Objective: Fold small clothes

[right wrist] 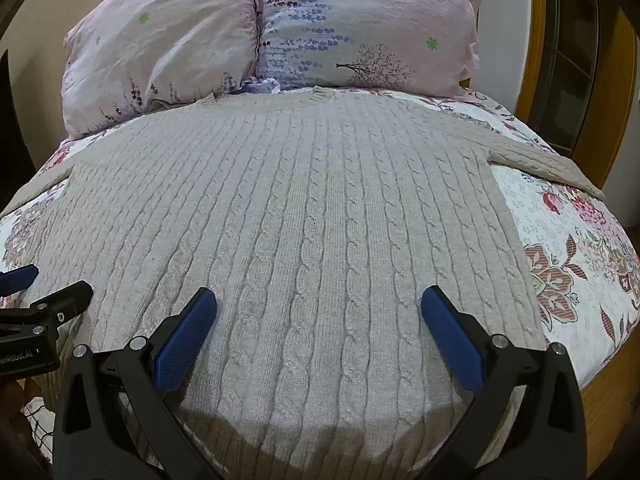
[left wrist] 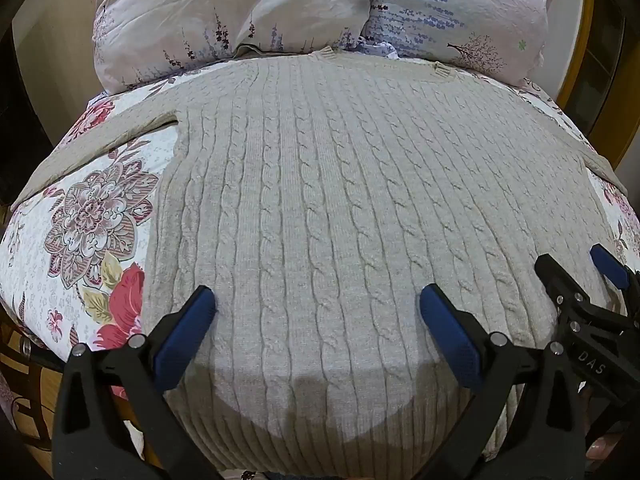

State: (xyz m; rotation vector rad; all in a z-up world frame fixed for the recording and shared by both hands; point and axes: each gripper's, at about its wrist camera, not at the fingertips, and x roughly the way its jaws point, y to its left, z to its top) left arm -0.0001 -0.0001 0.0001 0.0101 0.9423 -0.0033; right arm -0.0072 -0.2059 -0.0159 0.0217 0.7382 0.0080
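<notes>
A beige cable-knit sweater (left wrist: 328, 200) lies flat on the bed, collar toward the pillows, hem toward me, sleeves spread to both sides. It also shows in the right wrist view (right wrist: 304, 220). My left gripper (left wrist: 318, 300) is open and empty, hovering over the lower left part of the sweater. My right gripper (right wrist: 319, 300) is open and empty over the lower right part. The right gripper (left wrist: 580, 276) shows at the right edge of the left wrist view, and the left gripper (right wrist: 36, 284) at the left edge of the right wrist view.
The sweater rests on a floral bedspread (left wrist: 92, 216), also seen in the right wrist view (right wrist: 568, 240). Two pale floral pillows (left wrist: 224, 16) (right wrist: 360, 28) stand at the head. A wooden bed frame (right wrist: 600, 400) runs along the right edge, and wooden furniture (left wrist: 28, 392) sits lower left.
</notes>
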